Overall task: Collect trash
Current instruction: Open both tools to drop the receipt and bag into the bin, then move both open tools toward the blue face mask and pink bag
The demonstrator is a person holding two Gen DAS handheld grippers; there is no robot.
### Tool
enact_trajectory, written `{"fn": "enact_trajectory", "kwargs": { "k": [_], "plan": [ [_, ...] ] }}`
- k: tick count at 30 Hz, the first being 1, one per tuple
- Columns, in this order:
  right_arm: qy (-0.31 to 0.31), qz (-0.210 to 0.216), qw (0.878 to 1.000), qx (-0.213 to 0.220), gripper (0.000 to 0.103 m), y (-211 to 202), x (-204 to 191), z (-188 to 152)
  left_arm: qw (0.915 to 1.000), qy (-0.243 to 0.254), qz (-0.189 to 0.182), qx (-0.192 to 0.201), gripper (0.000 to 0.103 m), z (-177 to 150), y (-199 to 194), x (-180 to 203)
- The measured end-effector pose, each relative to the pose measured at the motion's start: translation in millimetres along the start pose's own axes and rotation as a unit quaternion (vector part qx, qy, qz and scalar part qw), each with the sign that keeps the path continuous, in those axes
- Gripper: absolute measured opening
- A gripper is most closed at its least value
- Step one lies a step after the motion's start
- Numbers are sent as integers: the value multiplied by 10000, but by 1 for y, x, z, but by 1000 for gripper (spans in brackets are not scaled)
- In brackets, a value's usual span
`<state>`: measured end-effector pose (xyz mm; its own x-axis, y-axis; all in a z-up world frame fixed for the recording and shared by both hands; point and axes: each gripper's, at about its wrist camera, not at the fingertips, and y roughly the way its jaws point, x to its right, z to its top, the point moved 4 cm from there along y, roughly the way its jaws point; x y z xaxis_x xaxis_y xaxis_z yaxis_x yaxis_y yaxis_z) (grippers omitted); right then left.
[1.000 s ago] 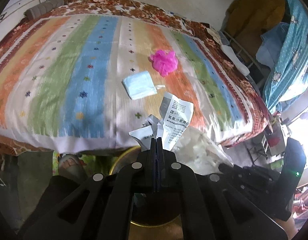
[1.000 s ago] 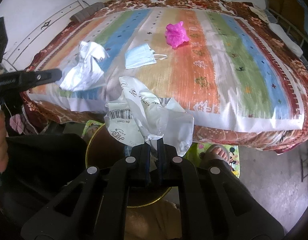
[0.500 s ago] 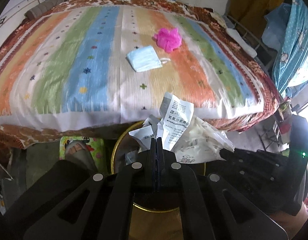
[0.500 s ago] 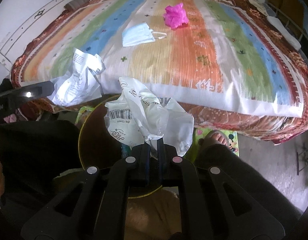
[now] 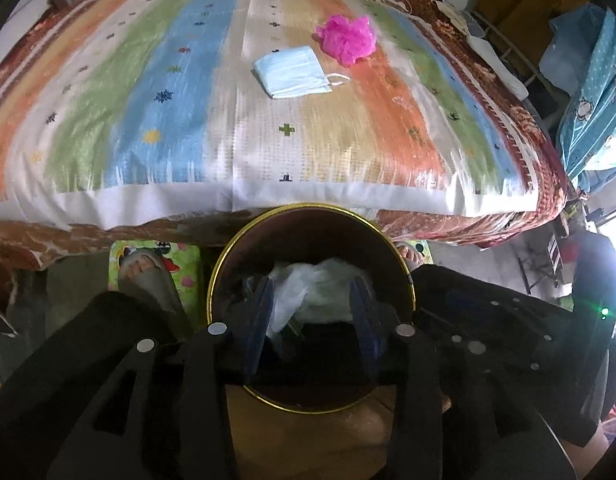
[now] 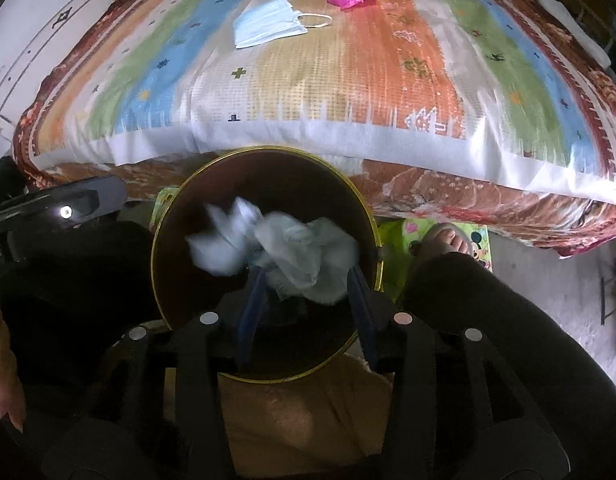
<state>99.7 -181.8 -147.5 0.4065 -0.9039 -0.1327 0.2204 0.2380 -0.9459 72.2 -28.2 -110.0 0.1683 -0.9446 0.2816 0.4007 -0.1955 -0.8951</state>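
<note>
Hanging over the round bin (image 5: 308, 216) with the gold rim, both claws now stand spread with nothing pinched. The left gripper (image 5: 312, 312) held a crumpled printed slip a moment ago, and the right gripper (image 6: 303, 300) a crushed clear wrapper; both sets of jaws have just been opening. The wrapper (image 6: 303, 256) and the paper slip (image 6: 223, 244) show blurred inside the bin's mouth in the right wrist view, apparently dropping or just landed, and no pad presses on them. In the left wrist view only pale crumpled trash (image 5: 316, 284) is seen between the parted fingers, down in the bin.

For the task, I judge that two pieces are done and two remain: the light blue face mask (image 5: 293, 72) and the pink crumpled wad (image 5: 348, 40), lying near each other toward the middle of the striped bedspread (image 5: 167, 128).

The bin stands on the floor just below the bed's near edge, between the person's sandalled feet (image 6: 448, 240) and dark-clad legs, so room at the sides is tight. Above the bin and across the bedspread the way is open. The other gripper's body (image 6: 63, 208) sits close at the left in the right wrist view, so the two tools should probably rise apart before reaching over the edge.
</note>
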Motion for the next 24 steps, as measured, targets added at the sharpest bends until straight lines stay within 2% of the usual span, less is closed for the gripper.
{"fn": "enact_trajectory", "kwargs": {
  "k": [3,8,12,17,20,24],
  "plan": [
    [5,29,10000,53,49,-2,-1,1,9999,-106,40,106,52,4,-4,-5],
    [9,39,9999,121,52,-2,0,7,9994,-305,66,119,58,14,-4,-13],
    [-88,60,9996,264,61,-6,-5,16,9983,-524,92,241,69,27,-8,-22],
    [-339,-224,9973,611,69,-18,-7,36,9976,-610,105,298,72,45,-13,-29],
    [-365,-179,9963,762,73,-25,-4,50,9974,-630,-54,353,76,59,-20,-30],
    [-306,-134,9954,896,79,-33,2,70,9967,-677,101,438,82,72,-20,-32]
  ]
}}
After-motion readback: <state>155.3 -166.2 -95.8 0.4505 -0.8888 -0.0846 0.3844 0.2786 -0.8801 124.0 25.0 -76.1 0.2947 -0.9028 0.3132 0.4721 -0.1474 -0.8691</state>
